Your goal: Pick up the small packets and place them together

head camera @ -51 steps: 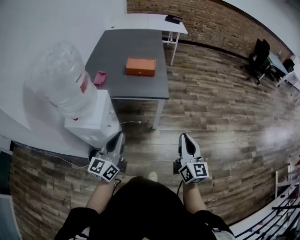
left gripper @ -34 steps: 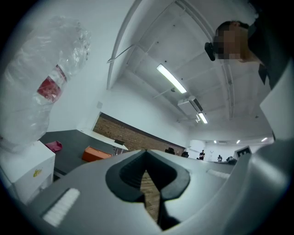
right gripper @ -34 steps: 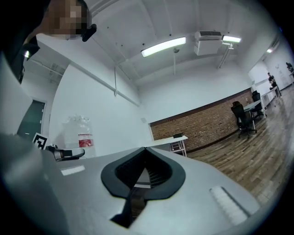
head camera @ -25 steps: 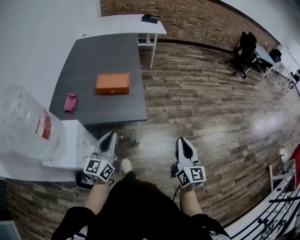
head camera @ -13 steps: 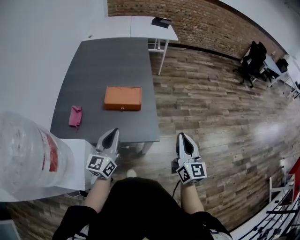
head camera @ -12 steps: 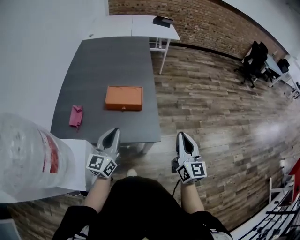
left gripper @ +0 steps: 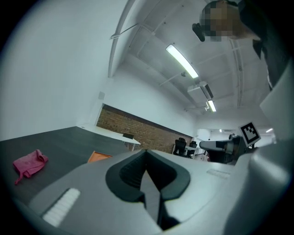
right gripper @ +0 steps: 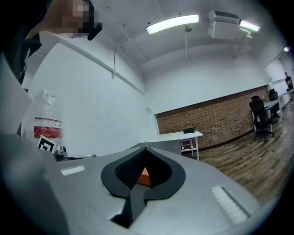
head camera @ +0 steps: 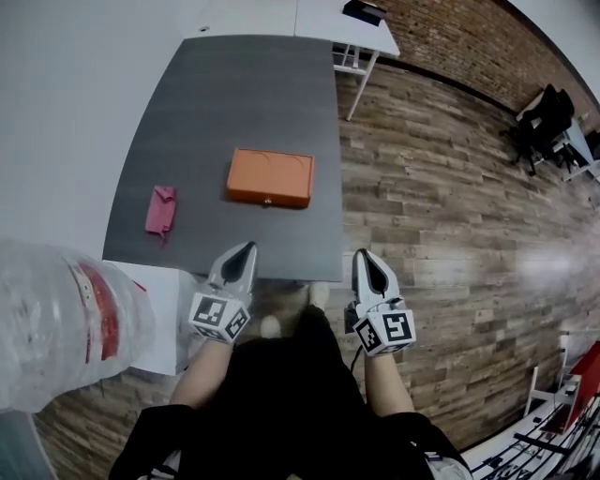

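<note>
A small pink packet lies near the left side of the dark grey table, and it also shows in the left gripper view. An orange box sits mid-table. My left gripper hovers over the table's near edge, shut and empty, its tips touching. My right gripper is just off the near right corner, also shut with nothing held. The orange box shows through the hollow behind its tips.
A large clear water bottle on a white dispenser stands close at my left. A white desk adjoins the far end of the table. Wooden floor spreads to the right, with a black office chair far off.
I have come closer to the grey table: it, the orange box and the pink packet have slid down toward me, and both shut grippers now reach its near edge.
</note>
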Motion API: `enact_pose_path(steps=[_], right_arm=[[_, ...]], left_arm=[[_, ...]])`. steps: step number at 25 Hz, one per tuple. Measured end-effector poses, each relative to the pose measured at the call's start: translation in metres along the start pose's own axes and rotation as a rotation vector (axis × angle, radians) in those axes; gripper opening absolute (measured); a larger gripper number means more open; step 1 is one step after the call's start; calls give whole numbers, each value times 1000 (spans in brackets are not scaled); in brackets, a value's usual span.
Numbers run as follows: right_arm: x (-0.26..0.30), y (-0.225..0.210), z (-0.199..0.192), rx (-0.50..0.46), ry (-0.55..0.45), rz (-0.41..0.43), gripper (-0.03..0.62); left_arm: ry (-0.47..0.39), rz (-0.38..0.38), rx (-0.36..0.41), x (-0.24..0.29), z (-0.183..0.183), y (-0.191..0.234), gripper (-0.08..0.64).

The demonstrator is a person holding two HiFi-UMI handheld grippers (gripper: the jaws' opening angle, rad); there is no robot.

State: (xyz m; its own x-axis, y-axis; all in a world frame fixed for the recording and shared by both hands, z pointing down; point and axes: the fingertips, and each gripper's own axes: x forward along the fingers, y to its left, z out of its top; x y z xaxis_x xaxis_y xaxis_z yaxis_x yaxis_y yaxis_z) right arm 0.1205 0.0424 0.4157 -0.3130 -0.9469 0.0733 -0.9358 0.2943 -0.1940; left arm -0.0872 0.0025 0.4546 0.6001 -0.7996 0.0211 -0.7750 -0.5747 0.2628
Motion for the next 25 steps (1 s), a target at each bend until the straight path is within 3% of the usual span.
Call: enact_pose_path(steps=[15,25], right_arm=[[134,-42,-31,-13,177,211,2],[152,-32,-79,12,328,305,2]], left_arm=[[170,177,19,84,-59,50,-1],[372,282,32,102,-123,85,24]])
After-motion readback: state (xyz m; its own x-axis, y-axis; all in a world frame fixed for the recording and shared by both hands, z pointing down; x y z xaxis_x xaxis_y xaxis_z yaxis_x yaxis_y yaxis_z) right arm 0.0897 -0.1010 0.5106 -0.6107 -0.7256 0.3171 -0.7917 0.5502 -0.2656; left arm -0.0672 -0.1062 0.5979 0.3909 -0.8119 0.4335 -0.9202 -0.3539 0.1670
